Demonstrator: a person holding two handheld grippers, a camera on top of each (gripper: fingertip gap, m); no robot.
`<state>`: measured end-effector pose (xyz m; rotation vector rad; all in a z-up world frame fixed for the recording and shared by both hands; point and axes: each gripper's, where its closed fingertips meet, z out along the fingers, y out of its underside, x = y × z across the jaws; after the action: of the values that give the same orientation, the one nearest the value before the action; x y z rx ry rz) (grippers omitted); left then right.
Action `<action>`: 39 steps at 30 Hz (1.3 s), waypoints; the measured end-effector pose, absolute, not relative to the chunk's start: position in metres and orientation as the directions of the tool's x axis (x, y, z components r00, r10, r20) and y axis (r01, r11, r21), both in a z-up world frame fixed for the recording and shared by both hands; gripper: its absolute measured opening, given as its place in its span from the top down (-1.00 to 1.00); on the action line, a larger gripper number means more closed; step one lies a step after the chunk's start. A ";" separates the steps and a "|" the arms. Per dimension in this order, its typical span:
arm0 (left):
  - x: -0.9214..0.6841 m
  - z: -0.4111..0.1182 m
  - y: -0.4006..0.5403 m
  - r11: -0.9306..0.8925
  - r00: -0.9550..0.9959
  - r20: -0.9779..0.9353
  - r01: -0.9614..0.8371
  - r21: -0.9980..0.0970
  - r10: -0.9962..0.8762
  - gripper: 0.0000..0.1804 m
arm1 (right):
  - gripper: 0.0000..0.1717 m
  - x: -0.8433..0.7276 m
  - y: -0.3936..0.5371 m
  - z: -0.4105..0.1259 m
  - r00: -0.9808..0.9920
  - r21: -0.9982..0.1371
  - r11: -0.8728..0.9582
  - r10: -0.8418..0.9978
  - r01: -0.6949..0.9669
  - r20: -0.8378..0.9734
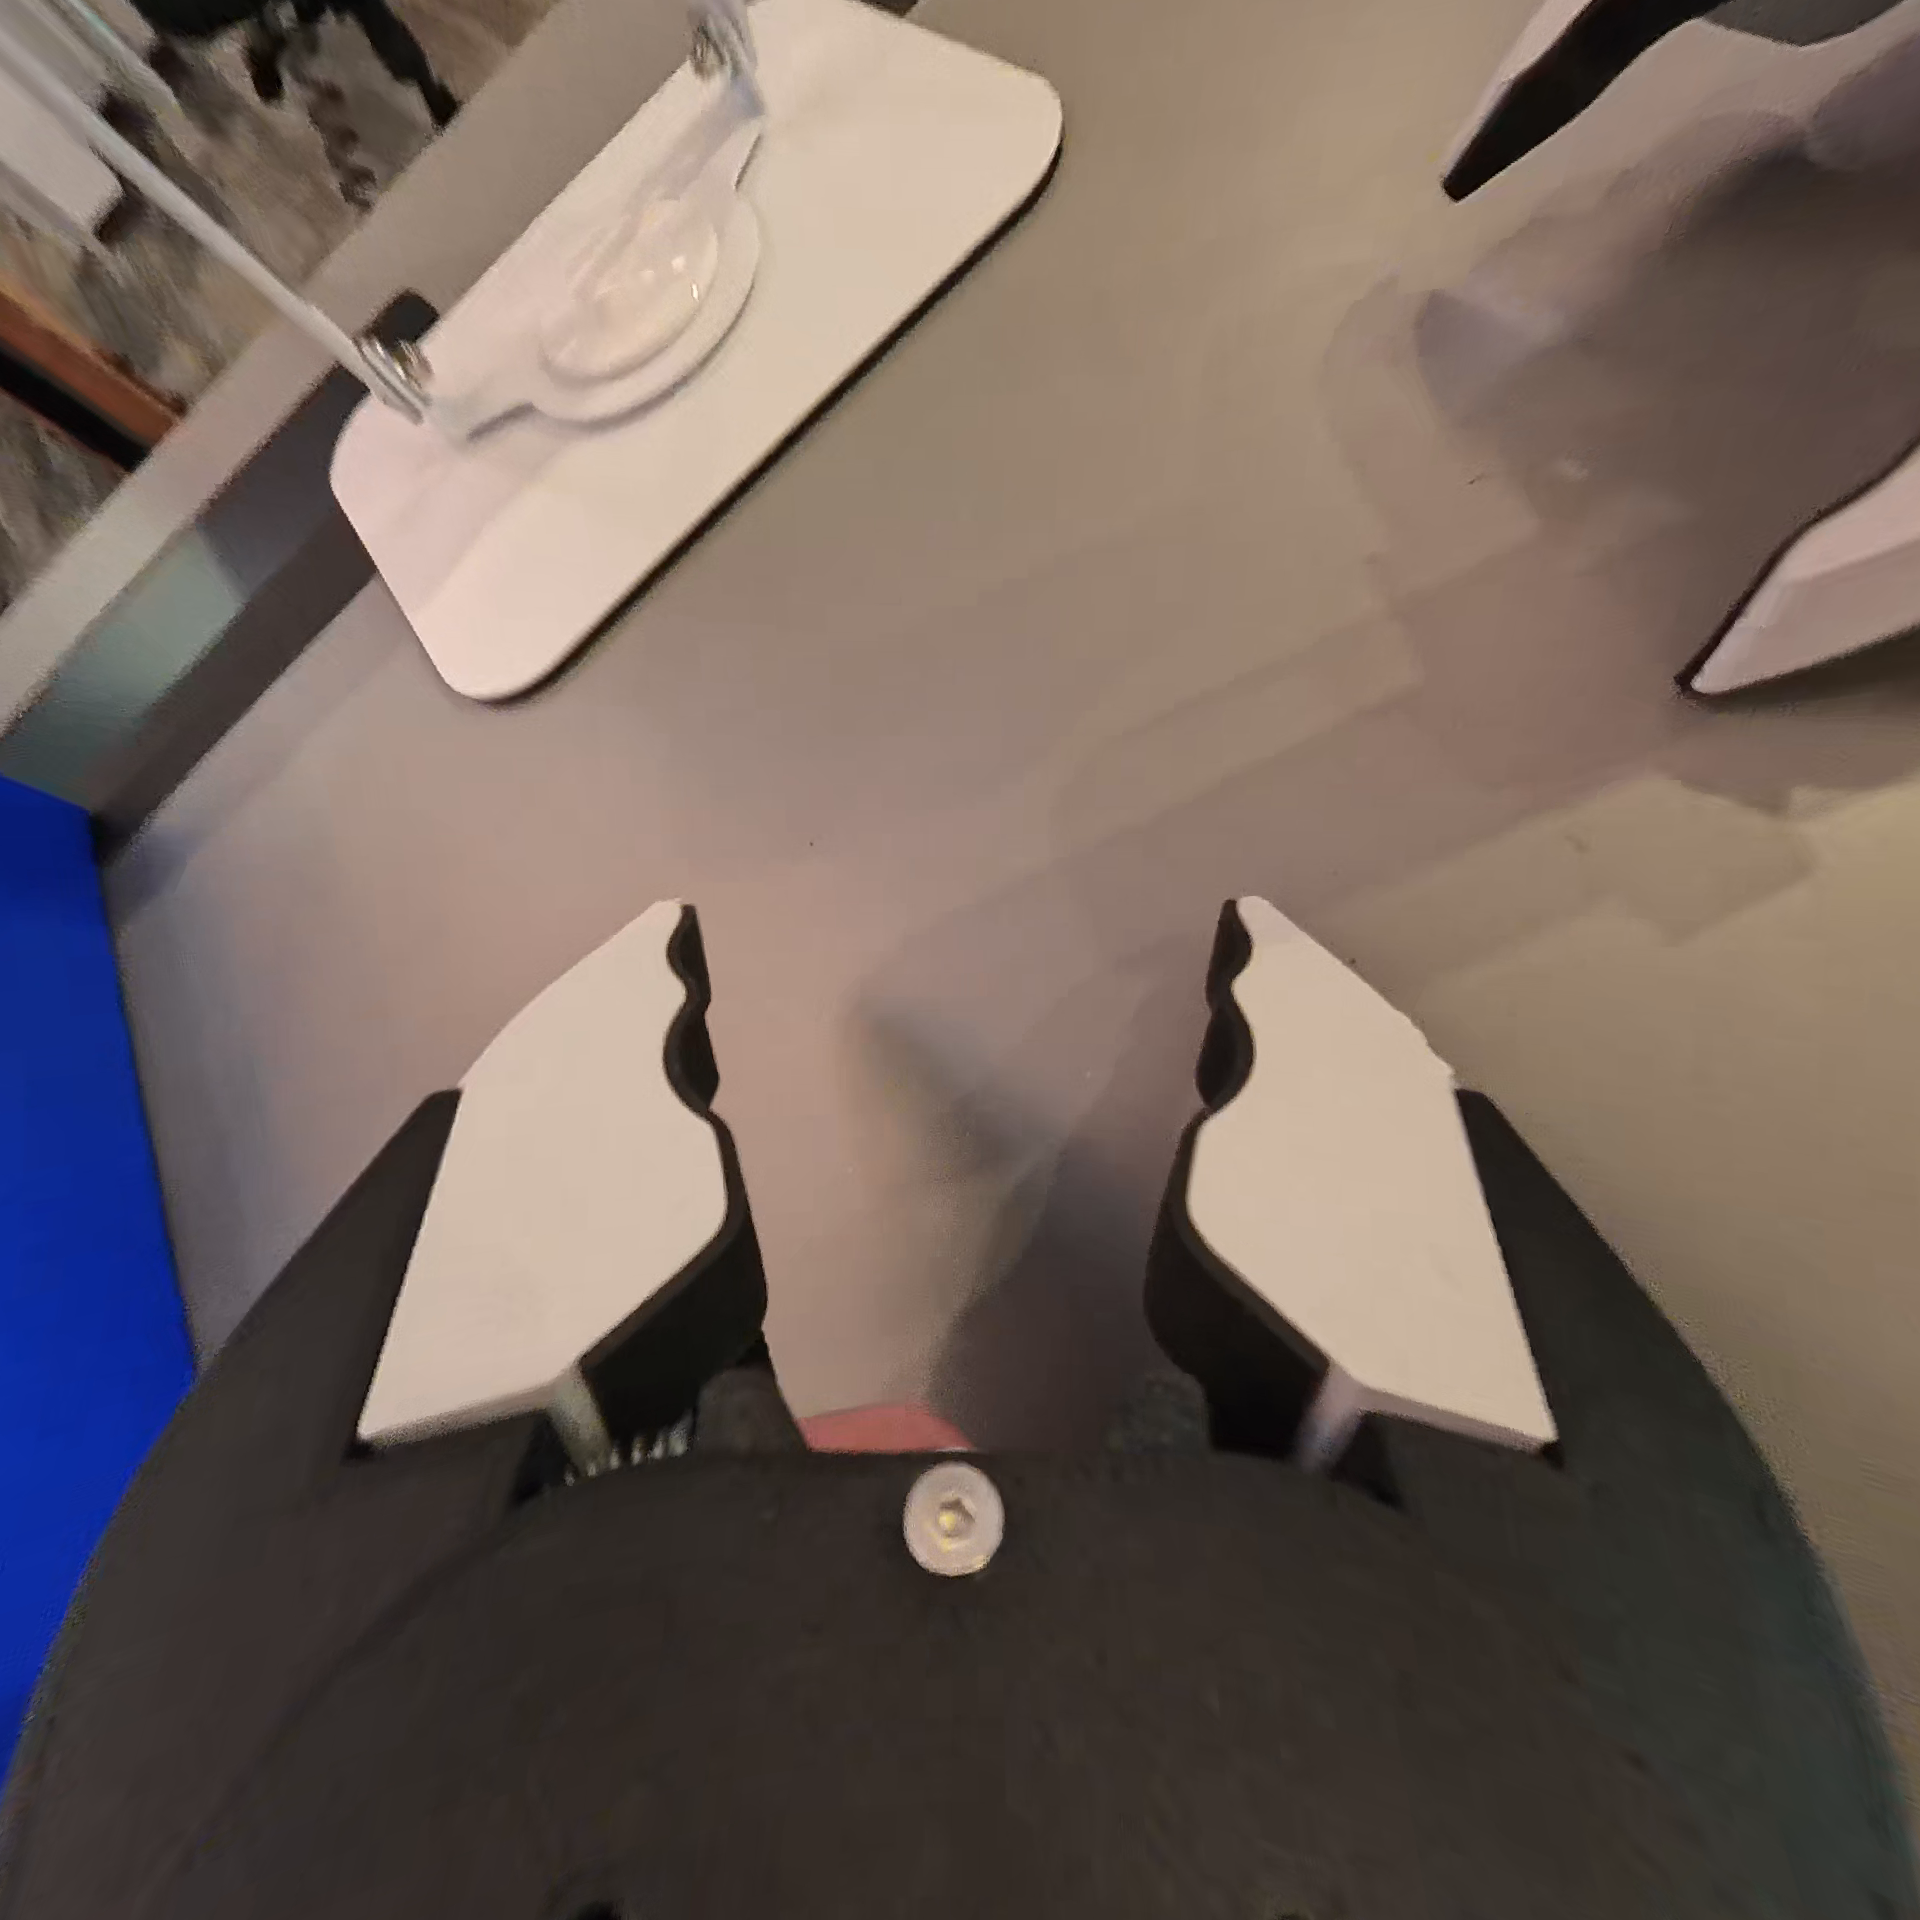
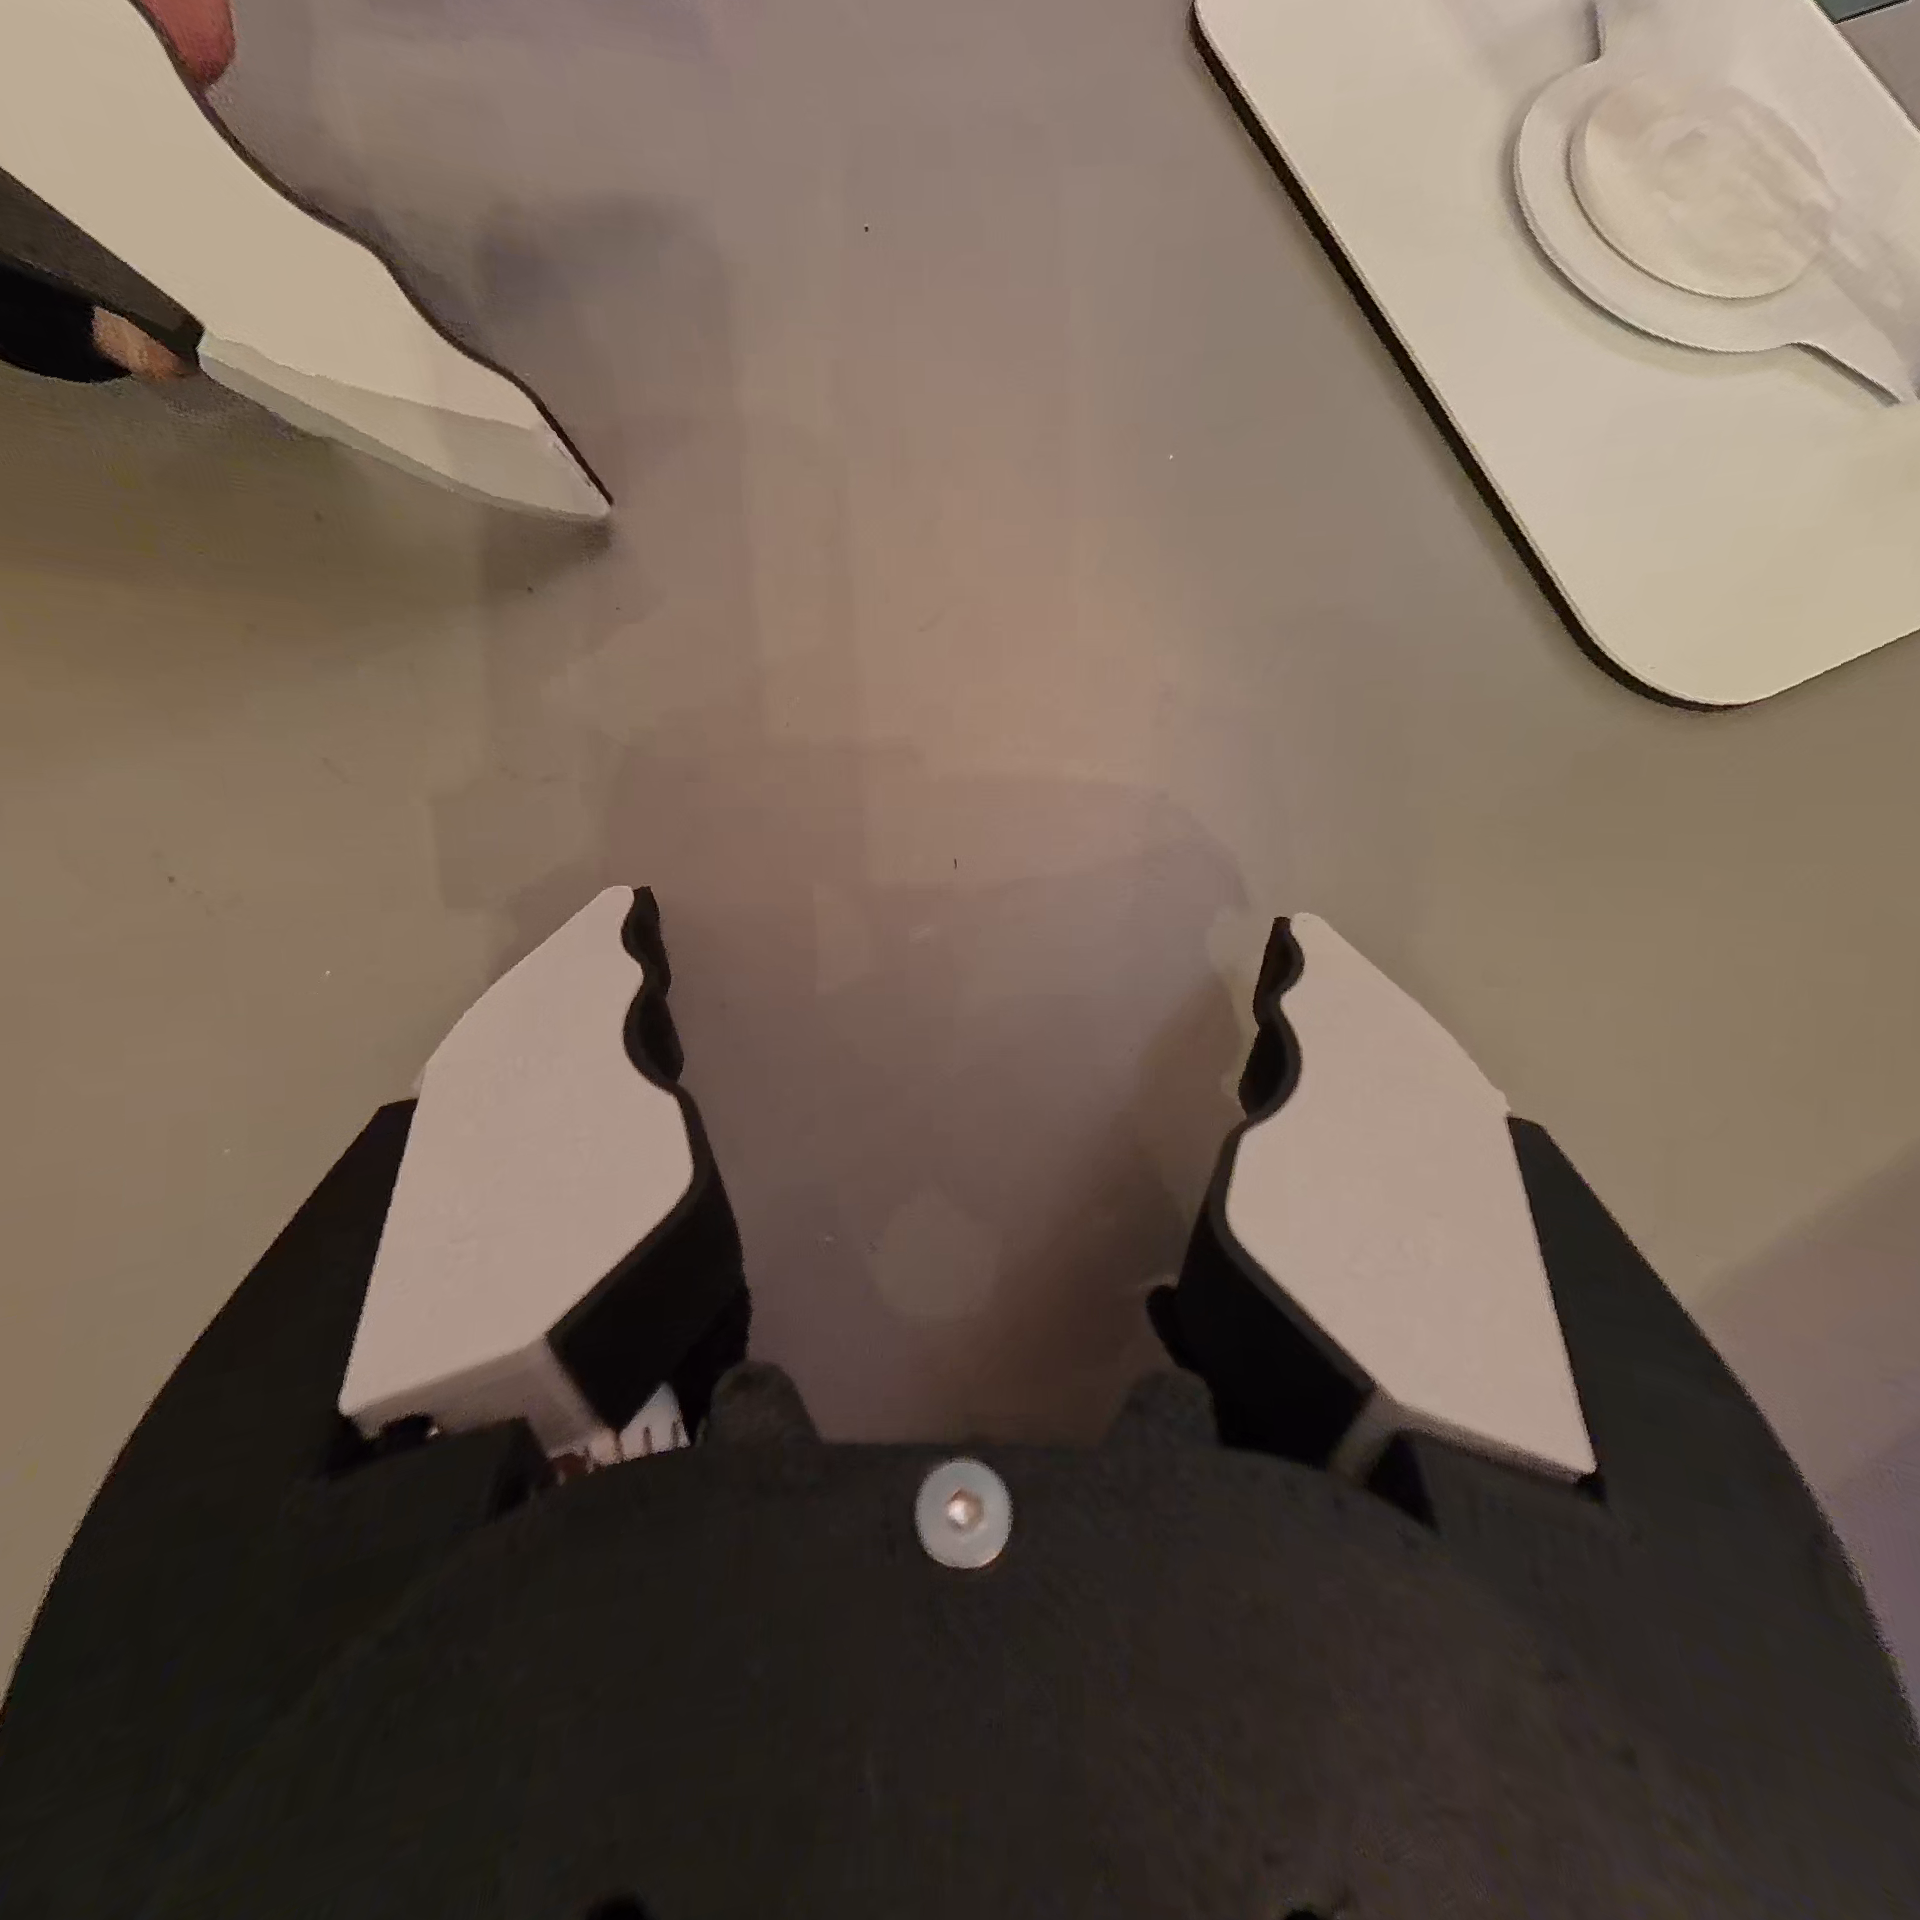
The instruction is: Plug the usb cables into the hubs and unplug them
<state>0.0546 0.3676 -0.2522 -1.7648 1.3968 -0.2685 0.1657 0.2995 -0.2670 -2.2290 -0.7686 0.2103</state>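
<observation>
No usb cable or hub shows in either view. My left gripper [image 1: 961, 914] is open, with only bare grey table [image 1: 935, 748] between its white fingers. My right gripper [image 2: 961, 914] is open too, over bare table [image 2: 935, 623]. In the left wrist view the right gripper's fingers [image 1: 1797, 613] show at the upper right, spread apart. In the right wrist view one finger of the left gripper [image 2: 416, 416] shows at the upper left, held by a hand.
A white flat plate with a clear stand [image 1: 665, 343] lies at the upper left in the left wrist view, near the table's left edge. A like white plate with a round mount [image 2: 1621, 343] lies at the upper right in the right wrist view. A blue surface [image 1: 62, 1143] lies beyond the table edge.
</observation>
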 end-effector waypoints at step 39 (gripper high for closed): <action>-0.070 -0.209 0.654 -0.511 0.561 0.049 -0.710 -0.485 -0.827 0.66 | -0.09 0.176 0.297 -0.268 0.810 -0.705 -0.554 0.585 0.443 0.049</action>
<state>-0.0703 0.6536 -0.2094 -2.3853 1.2447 -0.3850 0.1755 0.2972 -0.2681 -2.2476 -0.7517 0.2459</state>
